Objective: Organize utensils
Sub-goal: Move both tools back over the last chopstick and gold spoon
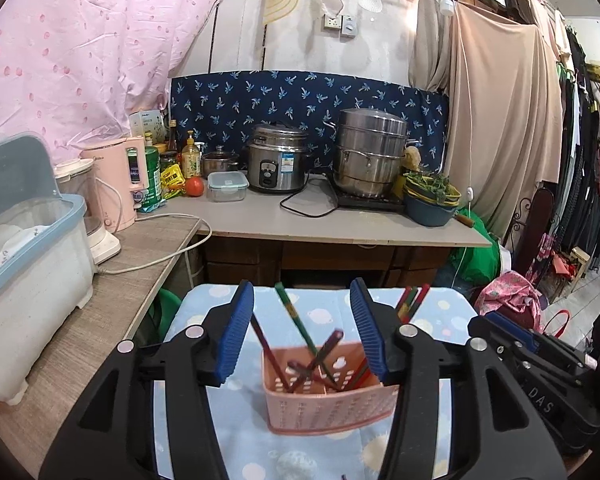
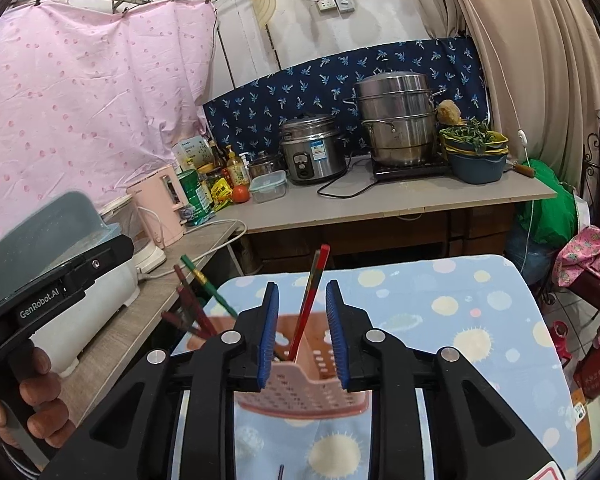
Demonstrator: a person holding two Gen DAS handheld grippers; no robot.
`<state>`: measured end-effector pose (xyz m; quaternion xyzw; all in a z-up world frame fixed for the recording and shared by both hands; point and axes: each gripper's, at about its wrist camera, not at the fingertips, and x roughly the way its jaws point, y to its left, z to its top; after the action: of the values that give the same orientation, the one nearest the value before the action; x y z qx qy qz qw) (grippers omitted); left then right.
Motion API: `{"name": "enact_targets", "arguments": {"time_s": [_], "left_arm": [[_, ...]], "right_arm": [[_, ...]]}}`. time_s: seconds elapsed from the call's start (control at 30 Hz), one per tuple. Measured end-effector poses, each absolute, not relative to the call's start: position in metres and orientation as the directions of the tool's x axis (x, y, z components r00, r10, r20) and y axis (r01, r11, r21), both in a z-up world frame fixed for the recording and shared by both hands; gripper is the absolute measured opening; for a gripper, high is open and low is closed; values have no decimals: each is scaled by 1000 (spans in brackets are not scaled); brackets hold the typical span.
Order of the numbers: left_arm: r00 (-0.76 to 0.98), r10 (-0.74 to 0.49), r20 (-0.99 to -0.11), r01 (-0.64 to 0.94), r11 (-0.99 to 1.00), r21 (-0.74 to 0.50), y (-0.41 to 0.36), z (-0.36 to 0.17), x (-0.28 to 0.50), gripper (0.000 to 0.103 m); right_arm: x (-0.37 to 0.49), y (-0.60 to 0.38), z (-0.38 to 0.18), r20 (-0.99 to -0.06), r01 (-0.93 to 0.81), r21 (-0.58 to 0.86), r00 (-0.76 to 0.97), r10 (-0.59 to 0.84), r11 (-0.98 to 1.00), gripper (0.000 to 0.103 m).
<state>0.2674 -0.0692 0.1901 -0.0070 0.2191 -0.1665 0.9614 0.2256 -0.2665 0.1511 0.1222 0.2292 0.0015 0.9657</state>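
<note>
While both grippers point forward over a worktop (image 1: 204, 312) draped in a light blue cloth with pale dots, a pink perforated basket (image 1: 328, 404) stands on that cloth right in front of them. Red and green chopsticks (image 1: 296, 320) lean at mixed angles inside the basket. The left gripper (image 1: 302, 330) hovers level just behind the basket, its blue-padded fingers (image 1: 236, 336) spread wide and holding nothing. The right gripper (image 2: 302, 332) sits beside it, its fingers (image 2: 269, 332) parted around one upright red chopstick (image 2: 310, 304) without touching it. A bare hand (image 2: 28, 400) grips the left tool's handle.
</note>
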Motion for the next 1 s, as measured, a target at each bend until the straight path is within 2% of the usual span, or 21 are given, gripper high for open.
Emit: {"name": "enact_targets", "arguments": {"time_s": [0.23, 0.43, 0.6, 0.83, 1.0], "left_arm": [[838, -297, -457, 309, 950, -51, -57, 173, 237, 48], [804, -297, -515, 305, 950, -71, -40, 147, 210, 48], [776, -269, -571, 281, 957, -68, -26, 112, 186, 48], [708, -266, -655, 276, 957, -90, -13, 59, 151, 48], [662, -260, -703, 259, 959, -112, -7, 27, 126, 48]], "right_arm": [[186, -253, 145, -458, 43, 196, 887, 53, 980, 31], [142, -240, 126, -482, 43, 179, 875, 50, 983, 35], [104, -225, 93, -539, 48, 156, 841, 44, 987, 35], [60, -193, 45, -628, 25, 53, 778, 14, 998, 35], [35, -176, 15, -673, 13, 66, 739, 36, 998, 35]]}}
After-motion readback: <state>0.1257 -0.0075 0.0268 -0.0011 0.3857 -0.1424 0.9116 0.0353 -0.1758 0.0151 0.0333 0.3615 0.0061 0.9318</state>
